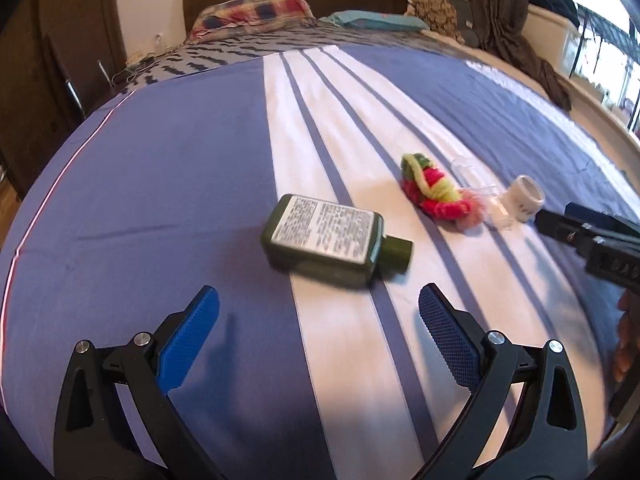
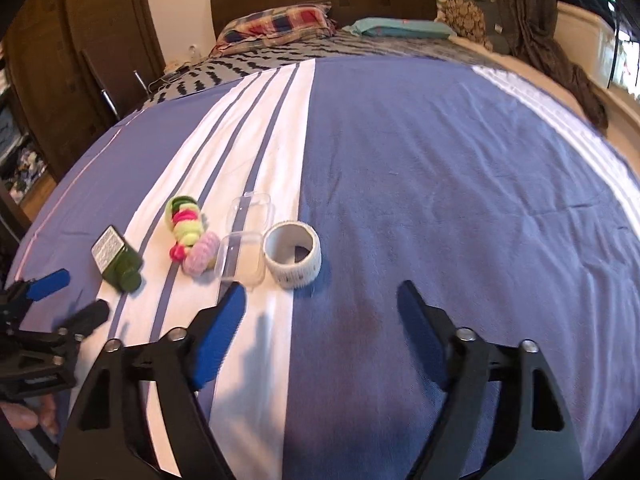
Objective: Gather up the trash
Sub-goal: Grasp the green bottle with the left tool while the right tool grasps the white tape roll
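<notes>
Blue fingers (image 1: 192, 340) of both grippers are spreading apart, empty, lining up on the green bottle (image 1: 334, 240) and tape roll (image 2: 293, 256) lying on the bed (image 2: 440, 160).

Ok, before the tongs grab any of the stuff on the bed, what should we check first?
1. Left tongs open: ok, nothing between them.
2. Right tongs open: ok, nothing held.
3. Green bottle in front of the left tongs, lying flat: ok.
4. White tape roll just ahead of the right tongs: ok, though a bit left of centre.
5. Clear plastic box apart from the roll: not ok, they sit almost touching.
6. Somewhere to drop trash: cannot tell, no bin shows.
</notes>
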Demonstrator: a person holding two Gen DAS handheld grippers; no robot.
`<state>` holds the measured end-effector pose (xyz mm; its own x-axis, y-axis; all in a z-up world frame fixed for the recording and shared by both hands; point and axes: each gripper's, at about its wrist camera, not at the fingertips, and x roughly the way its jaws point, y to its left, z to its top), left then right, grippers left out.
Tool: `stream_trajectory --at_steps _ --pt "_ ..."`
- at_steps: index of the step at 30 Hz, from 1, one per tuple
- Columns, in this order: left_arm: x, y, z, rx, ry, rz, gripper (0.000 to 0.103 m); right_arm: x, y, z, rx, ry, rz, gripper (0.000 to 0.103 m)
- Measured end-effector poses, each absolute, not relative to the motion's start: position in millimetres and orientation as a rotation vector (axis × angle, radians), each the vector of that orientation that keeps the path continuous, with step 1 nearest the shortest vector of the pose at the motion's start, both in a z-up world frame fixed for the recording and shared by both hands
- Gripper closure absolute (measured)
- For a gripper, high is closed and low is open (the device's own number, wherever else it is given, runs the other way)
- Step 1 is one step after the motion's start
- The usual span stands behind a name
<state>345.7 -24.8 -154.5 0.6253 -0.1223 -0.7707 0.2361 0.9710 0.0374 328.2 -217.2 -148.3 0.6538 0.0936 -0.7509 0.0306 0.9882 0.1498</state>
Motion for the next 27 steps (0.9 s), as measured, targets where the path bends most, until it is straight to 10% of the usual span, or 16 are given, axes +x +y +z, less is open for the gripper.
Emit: stream_trajectory --at_steps 9,17,27 --pt "375.7 -32.9 -163.1 0.146 0.896 -0.227 0.008 355.2 -204.1 -154.4 0.130 0.881 0.041 0.034" --pt "394.7 -33.0 -170.6 0.090 0.932 -0.261 0.015 363.2 -201.3 -158.4 0.127 0.900 0.062 0.068" --pt "361.4 -27.2 -165.3 0.054 0.915 -0.268 0.022 334.3 -201.5 -145.8 0.119 0.869 0.072 0.069"
